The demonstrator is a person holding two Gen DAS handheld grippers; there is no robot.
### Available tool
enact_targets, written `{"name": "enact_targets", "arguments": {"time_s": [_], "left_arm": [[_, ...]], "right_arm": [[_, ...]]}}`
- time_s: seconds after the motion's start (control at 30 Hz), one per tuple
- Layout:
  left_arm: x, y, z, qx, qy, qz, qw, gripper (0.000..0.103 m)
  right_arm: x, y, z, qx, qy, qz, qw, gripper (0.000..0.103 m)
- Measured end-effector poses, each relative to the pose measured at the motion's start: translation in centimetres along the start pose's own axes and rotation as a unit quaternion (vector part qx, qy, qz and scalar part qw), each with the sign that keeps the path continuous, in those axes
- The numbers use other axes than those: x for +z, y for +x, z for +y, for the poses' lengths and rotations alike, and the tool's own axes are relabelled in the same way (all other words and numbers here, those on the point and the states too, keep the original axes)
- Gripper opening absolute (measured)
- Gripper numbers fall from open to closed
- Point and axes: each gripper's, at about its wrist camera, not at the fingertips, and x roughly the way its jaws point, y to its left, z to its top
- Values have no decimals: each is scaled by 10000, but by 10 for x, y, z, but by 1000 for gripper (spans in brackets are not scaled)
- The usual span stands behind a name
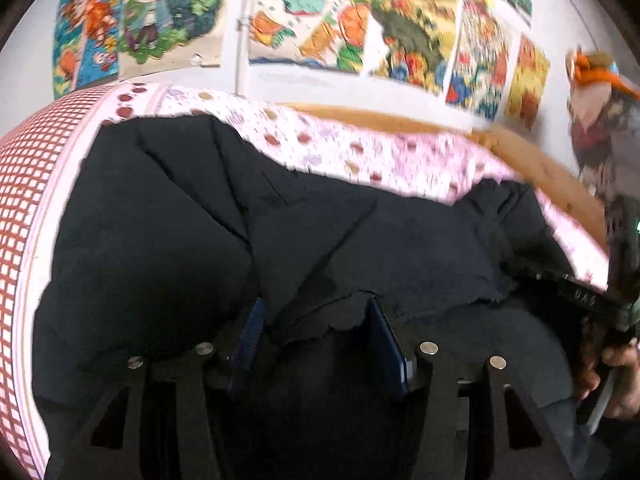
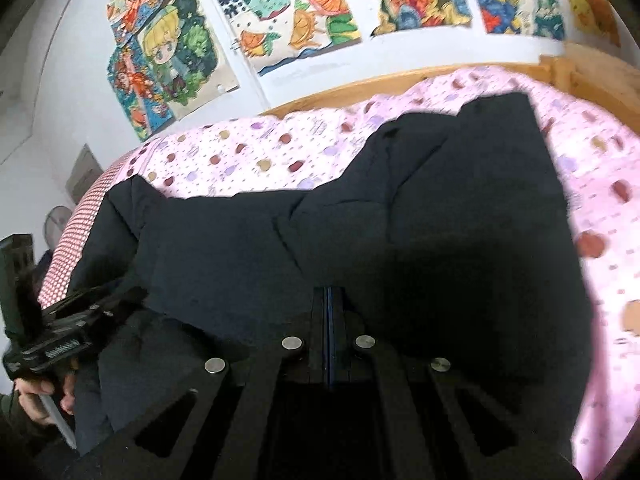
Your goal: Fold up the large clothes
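Colourful drawings (image 2: 184,60) cover the white wall (image 2: 72,92) behind a wooden-framed bed (image 2: 320,98) (pink spotted sheet (image 2: 248,160)).

The jacket (image 2: 360,220) lies on the bed (image 2: 248,160), drawings (image 2: 280,20) on the wall behind.

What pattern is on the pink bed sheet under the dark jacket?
The pink cotton bed sheet carries scattered red, purple and tan dots among tiny specks, clearest in the right wrist view.
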Motion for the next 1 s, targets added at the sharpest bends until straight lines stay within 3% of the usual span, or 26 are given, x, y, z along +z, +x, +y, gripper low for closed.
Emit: {"name": "enact_targets", "arguments": {"time_s": [0.1,0.17,0.2,0.27,0.33,0.43,0.5,0.6,0.77,0.93,1.0], "left_arm": [[11,-11,1,83,-81,-390,9992,59],[22,-13,1,239,-75,-626,9977,59],[29,-12,2,226,-139,-716,9971,59],[42,-9,8,192,-370,-899,9951,59],[52,2,14,407,-549,-875,9938,59],[63,39,30,902,-958,-279,9909,59],[59,51,42,859,-1255,-211,9881,61],[53,55,47,792,-1308,-265,9879,61],[46,56,60,509,-1591,-222,9857,61],[45,38,51,483,-1389,-408,9883,61],[42,27,45,471,-1220,-441,9904,65]], "right_arm": [[19,-10,4,-325,-221,-331,9987,7],[35,-13,5,-414,-294,-559,9971,41],[38,-14,0,-420,-298,-656,9965,46],[50,-7,2,-471,-354,-676,9960,47],[61,10,5,-634,-505,-541,9952,47],[61,32,-2,-996,-376,-240,9940,47],[56,38,-10,-1052,-134,-233,9941,47],[46,39,-9,-1132,-134,-320,9930,47],[41,35,-21,-907,222,-323,9951,46],[38,19,-17,-734,161,-435,9962,48],[38,10,-12,-645,-6,-355,9973,49]]}}
